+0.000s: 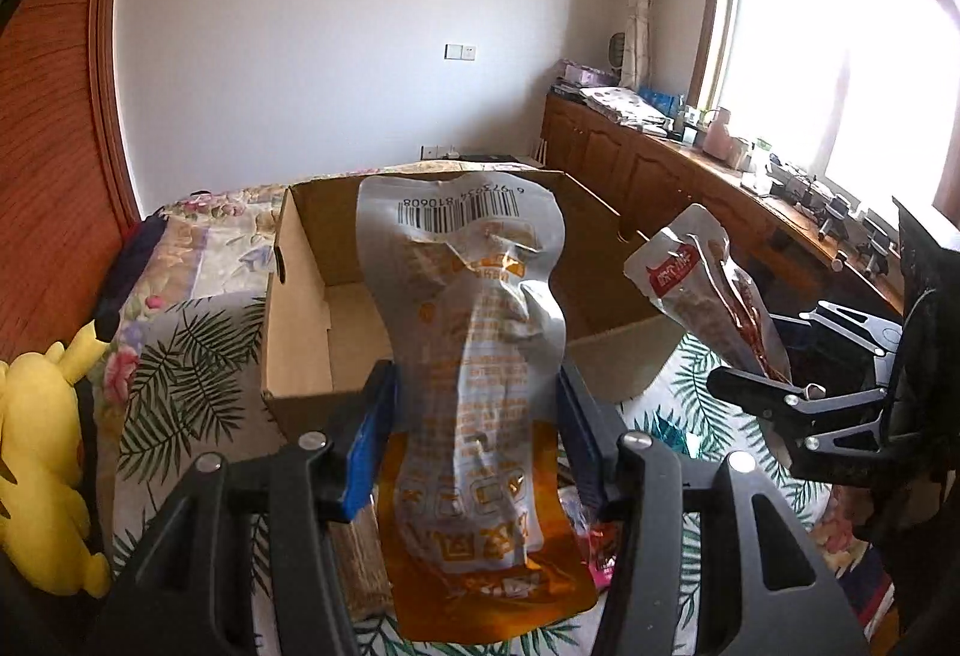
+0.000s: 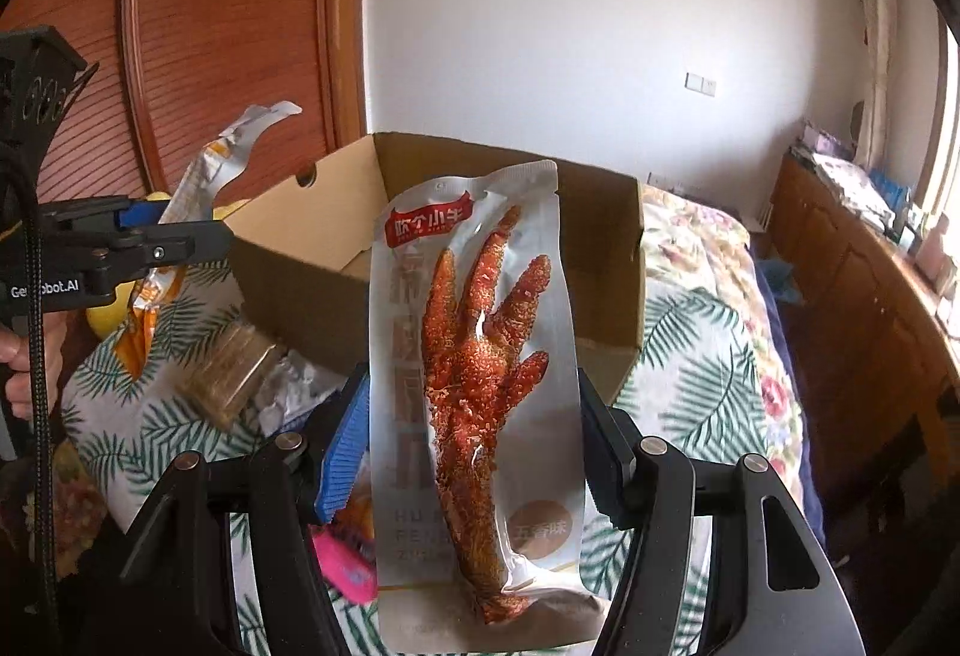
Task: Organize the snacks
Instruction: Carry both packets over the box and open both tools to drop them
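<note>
My left gripper (image 1: 477,404) is shut on a silver and orange snack pouch (image 1: 480,356), held upright in front of an open cardboard box (image 1: 300,296) on the bed. My right gripper (image 2: 474,416) is shut on a silver chicken-foot pouch (image 2: 480,368), held up before the same box (image 2: 606,248). The right gripper and its pouch (image 1: 714,290) show at the right of the left wrist view. The left gripper (image 2: 198,230) with its pouch (image 2: 198,182) shows at the left of the right wrist view.
The box stands on a bed with a leaf-print cover (image 2: 696,356). Loose snacks lie near the box: a brown bar pack (image 2: 234,374), a pink packet (image 2: 348,566). A yellow plush toy (image 1: 42,476) lies left. A wooden cabinet (image 1: 660,176) runs along the window.
</note>
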The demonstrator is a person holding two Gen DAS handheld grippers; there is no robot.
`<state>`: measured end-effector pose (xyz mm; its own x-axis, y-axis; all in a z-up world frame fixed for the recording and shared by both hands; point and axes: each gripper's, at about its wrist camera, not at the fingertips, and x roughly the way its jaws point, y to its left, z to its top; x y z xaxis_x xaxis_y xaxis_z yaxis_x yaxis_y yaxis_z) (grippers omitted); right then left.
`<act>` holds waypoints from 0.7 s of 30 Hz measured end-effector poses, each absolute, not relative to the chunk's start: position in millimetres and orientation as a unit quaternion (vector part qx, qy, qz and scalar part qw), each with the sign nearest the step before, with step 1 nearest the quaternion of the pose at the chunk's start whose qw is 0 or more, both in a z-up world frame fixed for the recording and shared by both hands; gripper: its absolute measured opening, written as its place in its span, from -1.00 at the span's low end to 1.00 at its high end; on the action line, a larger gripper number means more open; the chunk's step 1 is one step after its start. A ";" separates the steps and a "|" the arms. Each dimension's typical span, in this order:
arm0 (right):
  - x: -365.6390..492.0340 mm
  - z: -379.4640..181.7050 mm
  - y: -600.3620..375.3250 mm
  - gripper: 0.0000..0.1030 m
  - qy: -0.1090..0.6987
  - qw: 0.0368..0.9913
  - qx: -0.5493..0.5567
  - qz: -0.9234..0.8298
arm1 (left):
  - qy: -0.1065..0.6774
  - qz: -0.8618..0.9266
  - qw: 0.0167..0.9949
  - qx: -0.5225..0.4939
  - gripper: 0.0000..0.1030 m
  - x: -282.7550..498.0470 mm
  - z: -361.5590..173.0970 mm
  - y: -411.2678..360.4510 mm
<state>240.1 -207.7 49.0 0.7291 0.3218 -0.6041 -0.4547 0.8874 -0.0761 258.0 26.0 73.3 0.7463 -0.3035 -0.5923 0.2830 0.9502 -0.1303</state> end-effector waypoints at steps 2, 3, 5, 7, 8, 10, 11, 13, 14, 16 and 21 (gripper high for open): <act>250.0 51.1 -203.0 0.23 0.303 0.923 -0.114 0.207 | 0.320 -0.154 0.935 -0.014 0.00 266.6 76.9 26.5; 254.6 52.3 -201.3 0.24 0.304 0.923 -0.113 0.207 | 0.320 -0.153 0.935 -0.012 0.00 270.6 78.9 26.5; 264.5 55.3 -199.0 0.24 0.305 0.923 -0.111 0.207 | 0.320 -0.149 0.936 -0.010 0.00 278.6 82.1 26.4; 273.8 57.3 -197.8 0.23 0.308 0.923 -0.110 0.203 | 0.324 -0.147 0.935 -0.012 0.00 286.4 83.8 26.7; 280.2 58.3 -196.4 0.24 0.311 0.922 -0.109 0.202 | 0.327 -0.147 0.933 -0.013 0.00 291.1 84.1 26.4; 290.0 59.3 -194.8 0.24 0.318 0.920 -0.106 0.201 | 0.332 -0.145 0.932 -0.011 0.00 297.6 84.5 24.6; 296.5 59.4 -193.3 0.24 0.321 0.920 -0.106 0.197 | 0.337 -0.142 0.931 -0.009 0.00 302.7 83.1 23.9; 306.0 60.2 -190.7 0.24 0.324 0.920 -0.106 0.193 | 0.342 -0.138 0.930 -0.006 0.01 309.8 81.4 21.3; 312.9 61.1 -189.5 0.24 0.326 0.920 -0.103 0.191 | 0.344 -0.135 0.929 -0.005 0.01 314.4 80.4 20.6; 322.6 62.8 -187.7 0.24 0.330 0.920 -0.100 0.187 | 0.346 -0.132 0.929 -0.006 0.01 321.6 79.8 20.6; 334.1 59.2 -181.6 0.24 0.341 0.915 -0.109 0.189 | 0.361 -0.134 0.923 -0.024 0.01 331.2 74.8 24.6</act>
<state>334.1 -181.6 59.2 0.6966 0.2705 -0.6645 -0.4196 0.9049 -0.0715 331.2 24.6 74.8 0.7037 -0.2653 -0.6591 0.2301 0.9628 -0.1419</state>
